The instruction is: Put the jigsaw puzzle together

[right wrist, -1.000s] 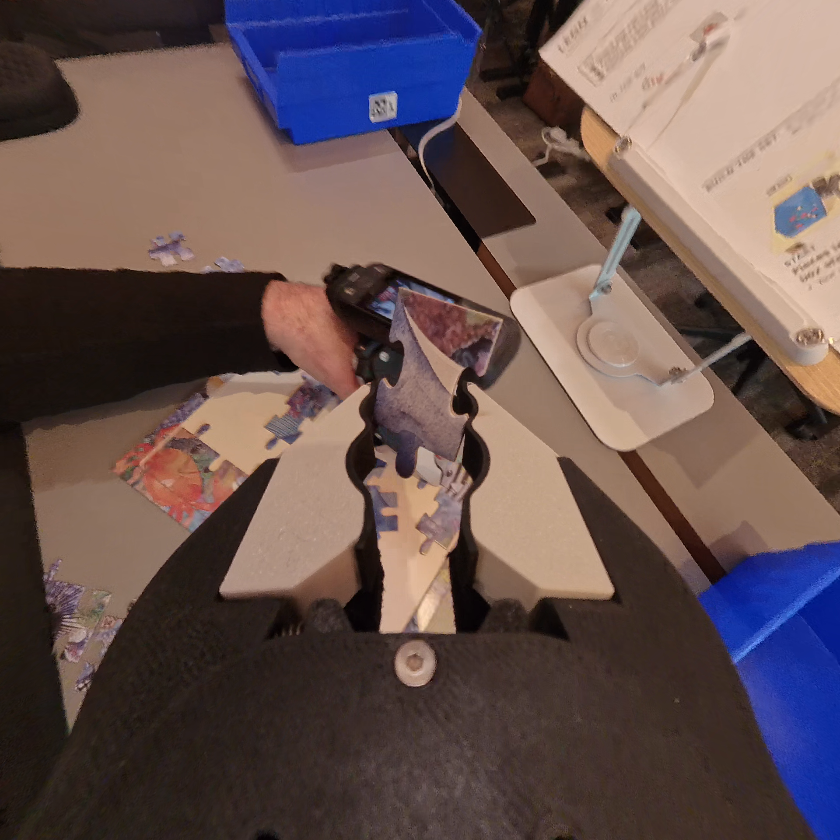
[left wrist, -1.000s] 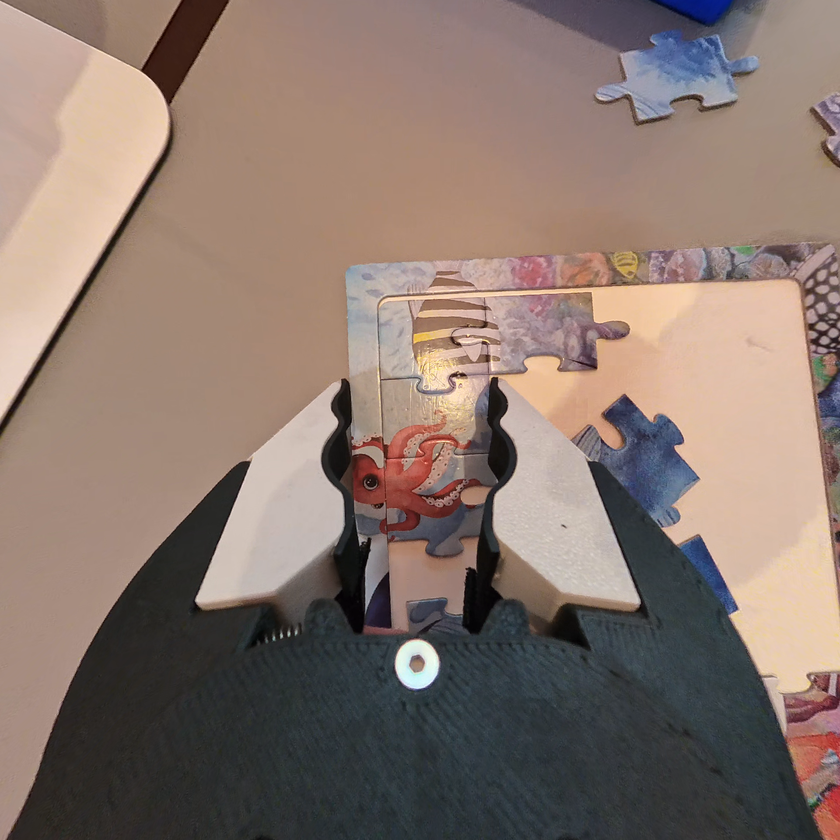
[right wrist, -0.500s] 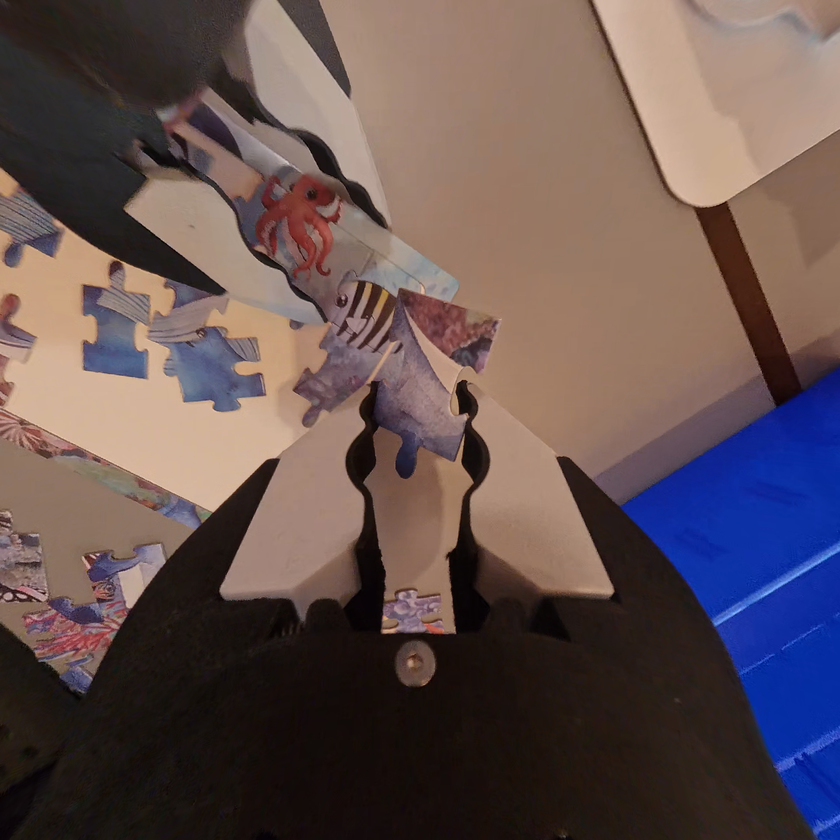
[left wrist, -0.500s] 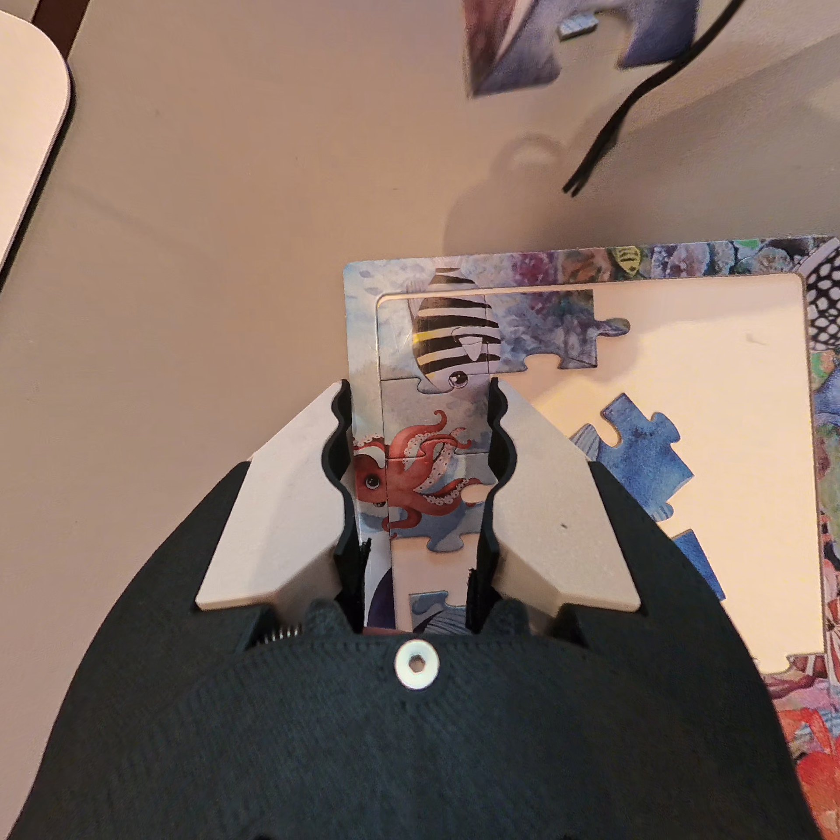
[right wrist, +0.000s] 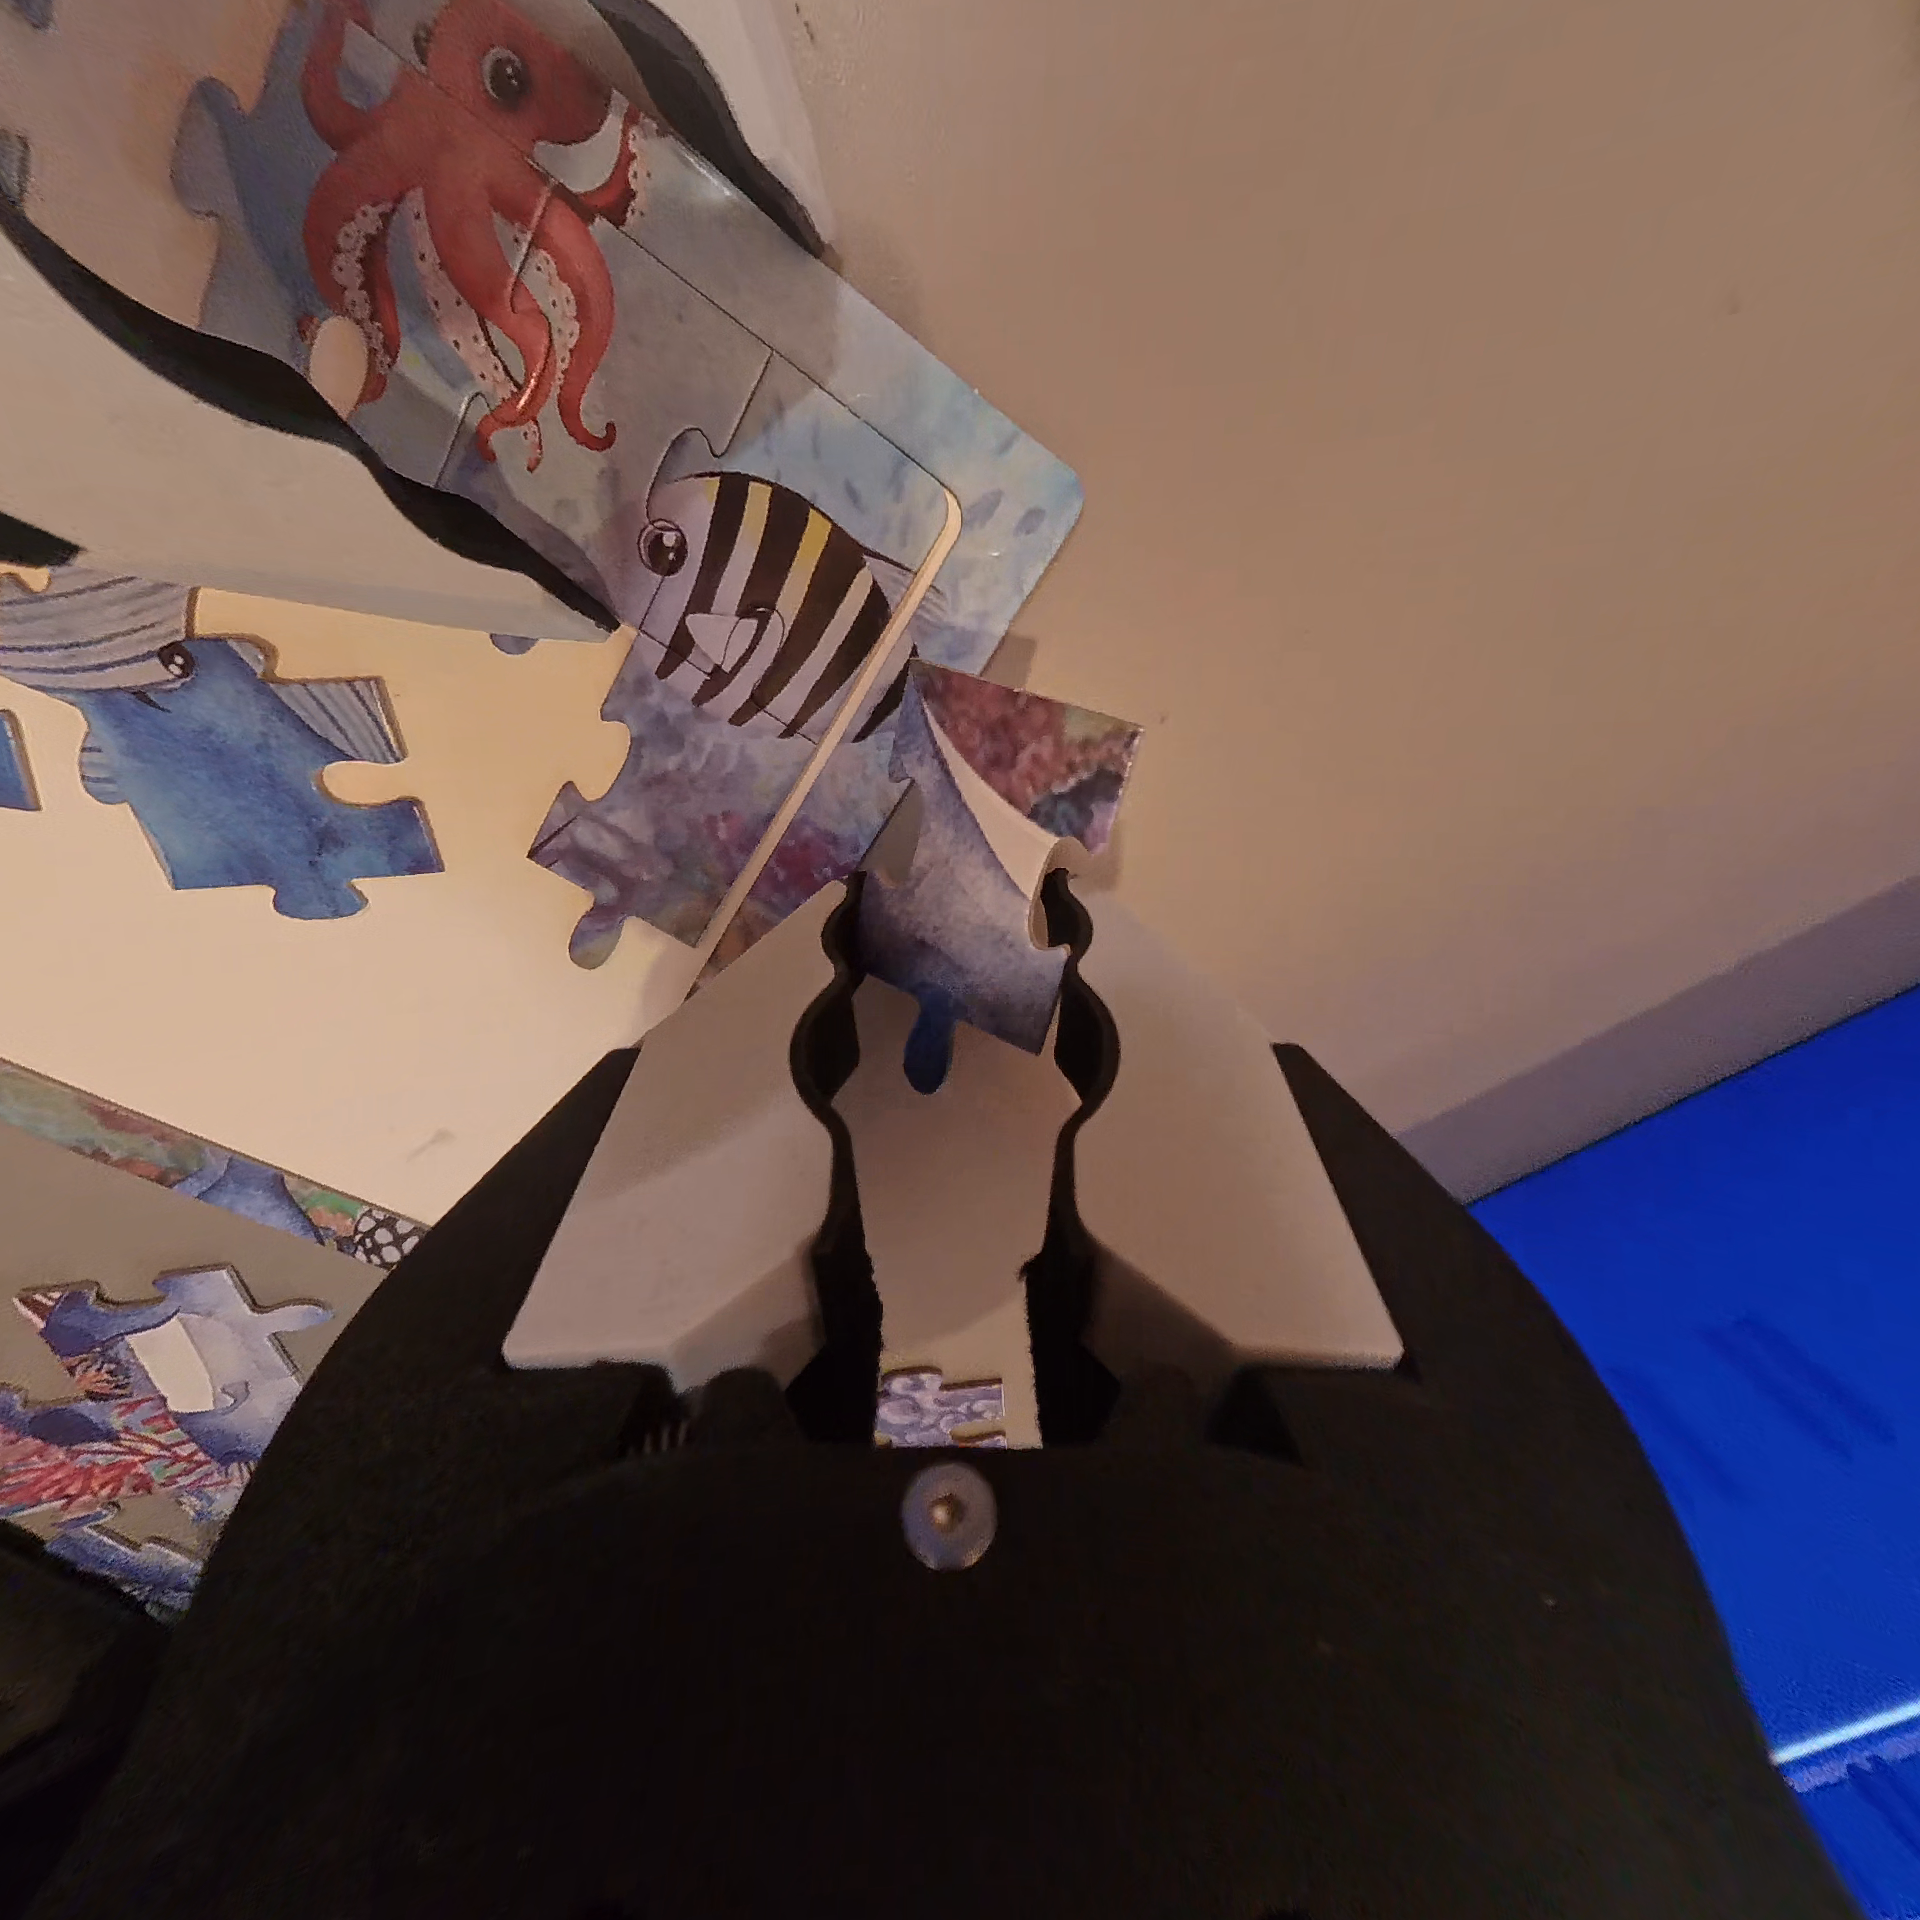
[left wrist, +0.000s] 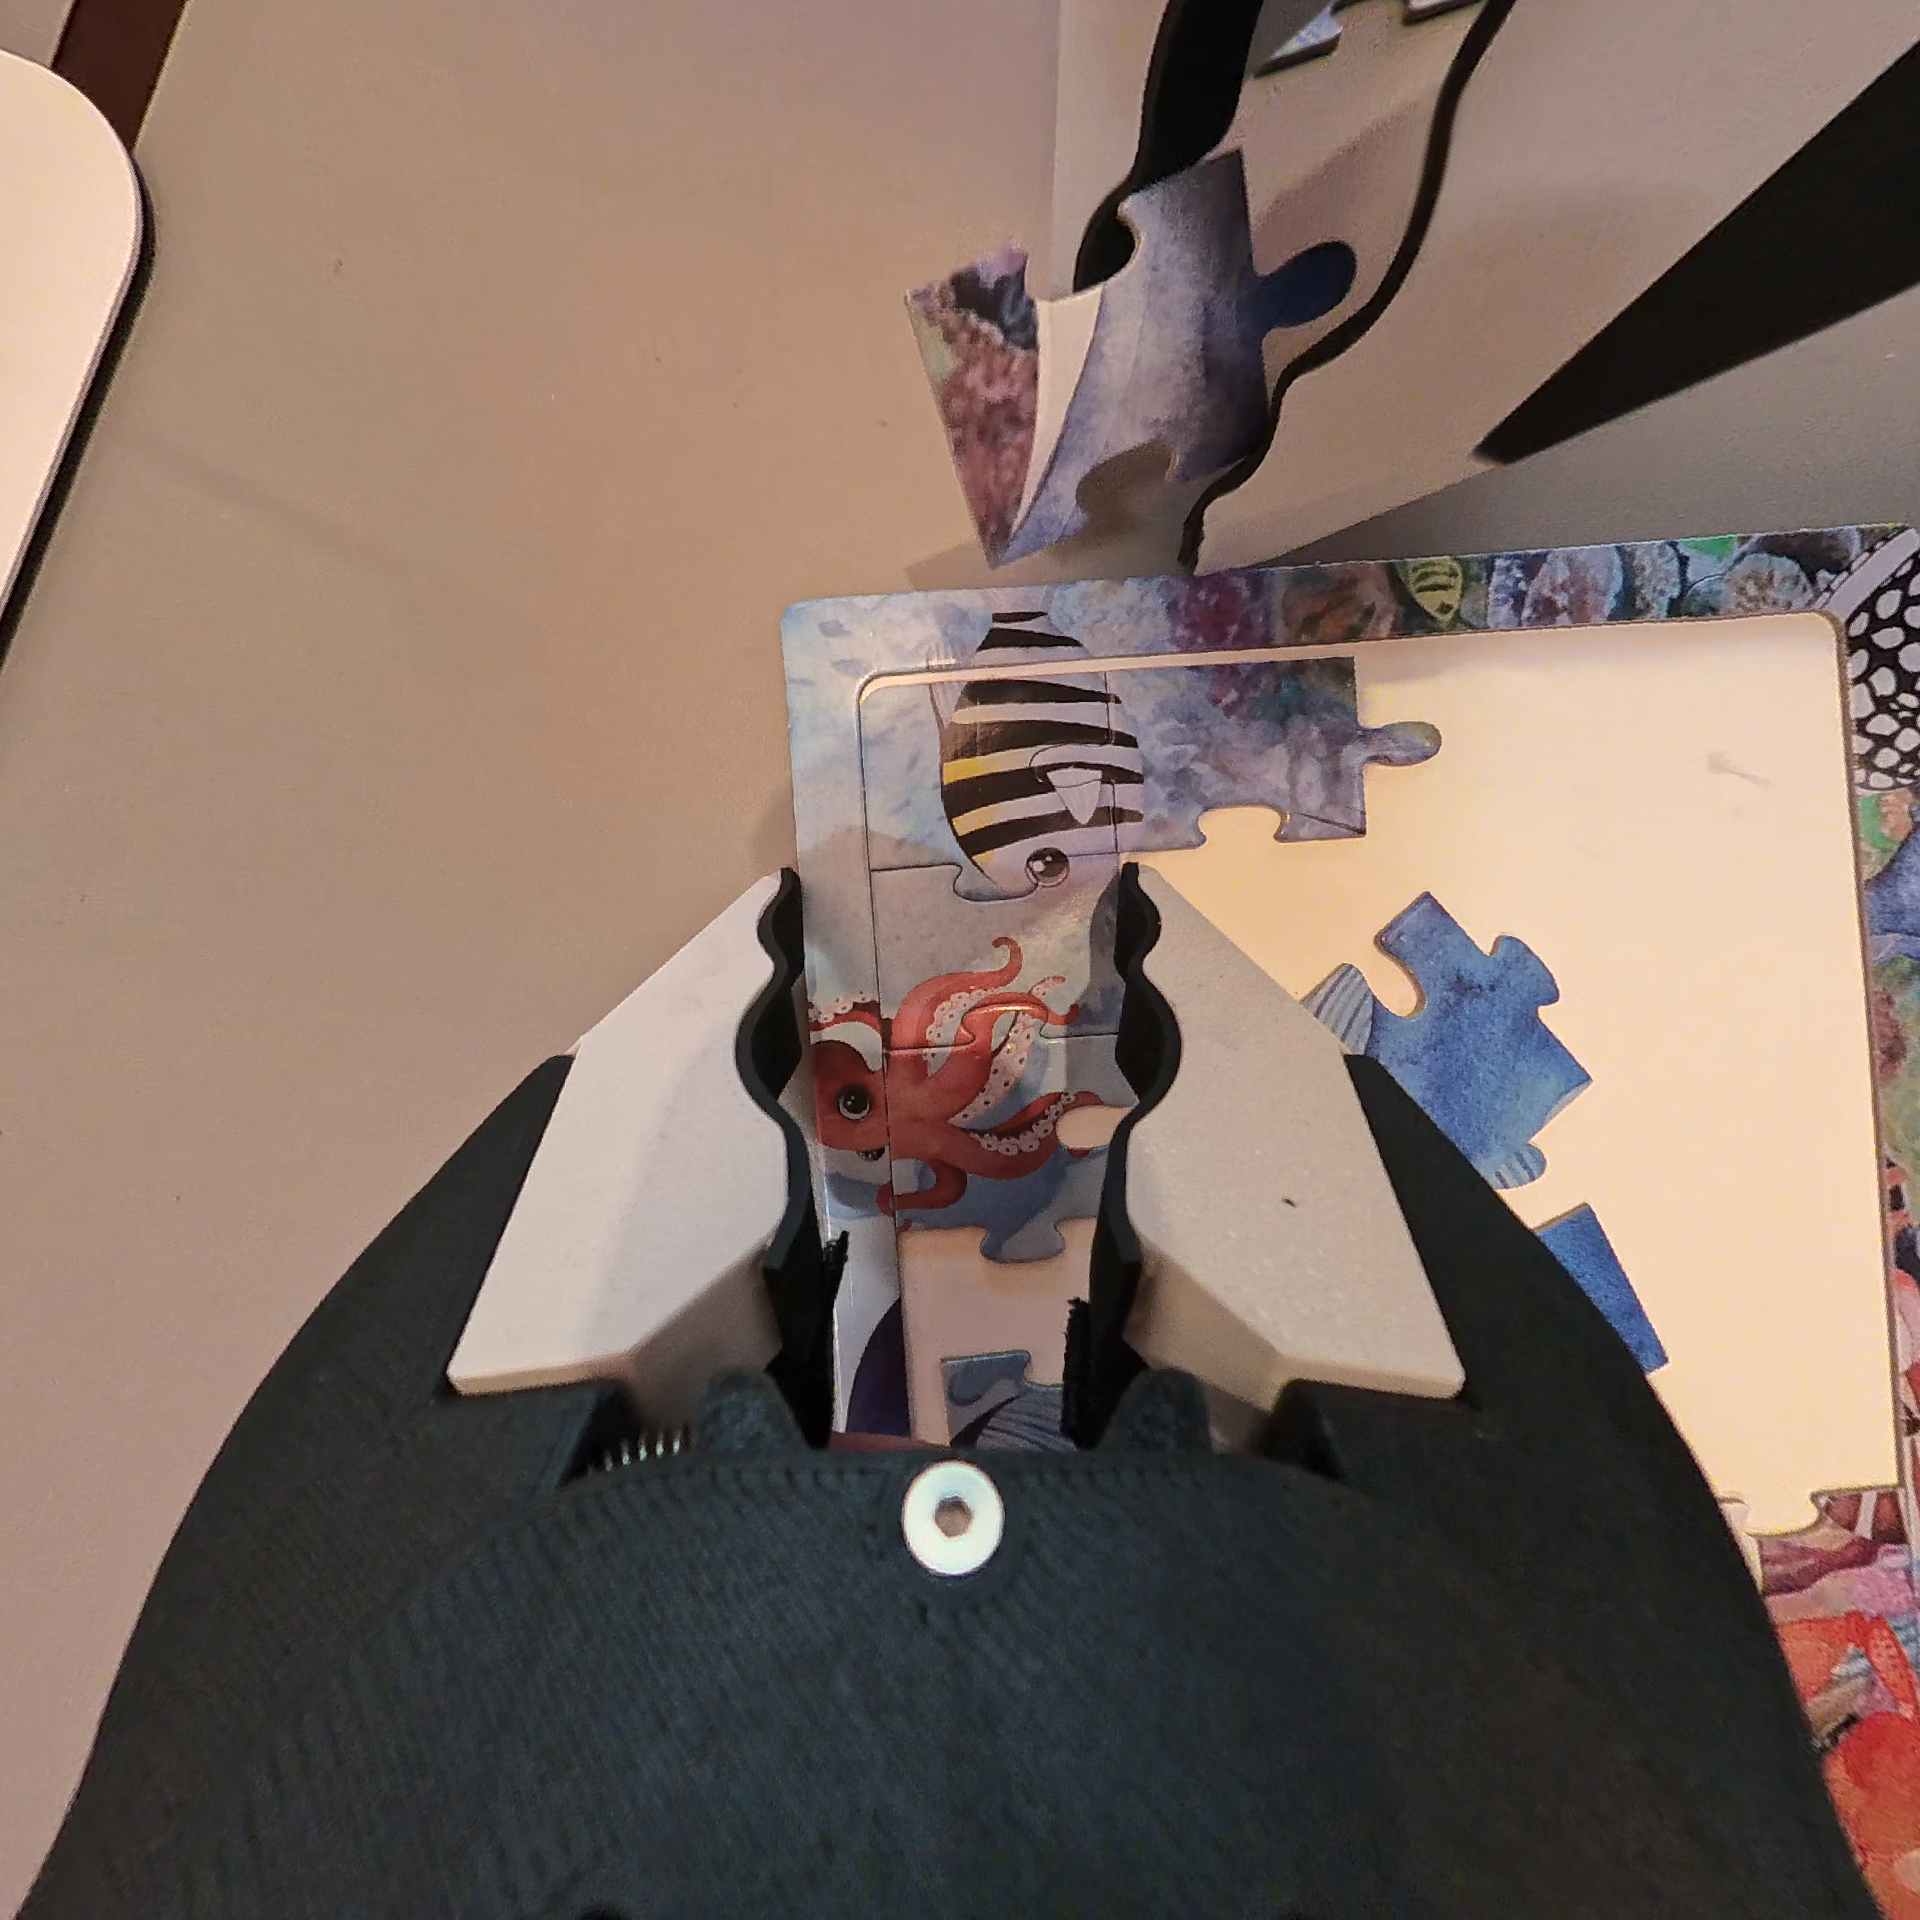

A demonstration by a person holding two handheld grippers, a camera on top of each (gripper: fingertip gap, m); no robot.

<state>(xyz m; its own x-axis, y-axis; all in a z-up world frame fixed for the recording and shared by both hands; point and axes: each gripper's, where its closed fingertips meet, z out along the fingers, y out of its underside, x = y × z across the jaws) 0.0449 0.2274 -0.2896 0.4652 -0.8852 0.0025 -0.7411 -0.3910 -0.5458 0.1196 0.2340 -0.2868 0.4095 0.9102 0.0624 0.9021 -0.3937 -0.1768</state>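
Observation:
The puzzle tray point(left wrist: 821, 727) lies on the table, with a striped fish point(left wrist: 1039, 769) and a red octopus point(left wrist: 935, 1091) fitted along its left side. My left gripper point(left wrist: 961, 894) is open and empty. Its fingers straddle the octopus column at the tray's left edge. My right gripper point(right wrist: 951, 894) is shut on a blue-purple puzzle piece point(right wrist: 977, 925). It holds that piece tilted just beyond the tray's corner by the fish point(right wrist: 769, 613). In the left wrist view the right gripper point(left wrist: 1143, 405) and its piece point(left wrist: 1143, 343) hang above the tray's far edge.
Loose blue pieces point(left wrist: 1475, 1039) lie inside the tray, also seen in the right wrist view point(right wrist: 239, 769). More loose pieces point(right wrist: 156, 1382) lie on the table outside it. A blue bin point(right wrist: 1714, 1299) stands to the right. A white board point(left wrist: 52, 312) lies at far left.
My right gripper has swung down with its piece from high above the table to the tray's fish corner. My left gripper has stayed over the octopus column.

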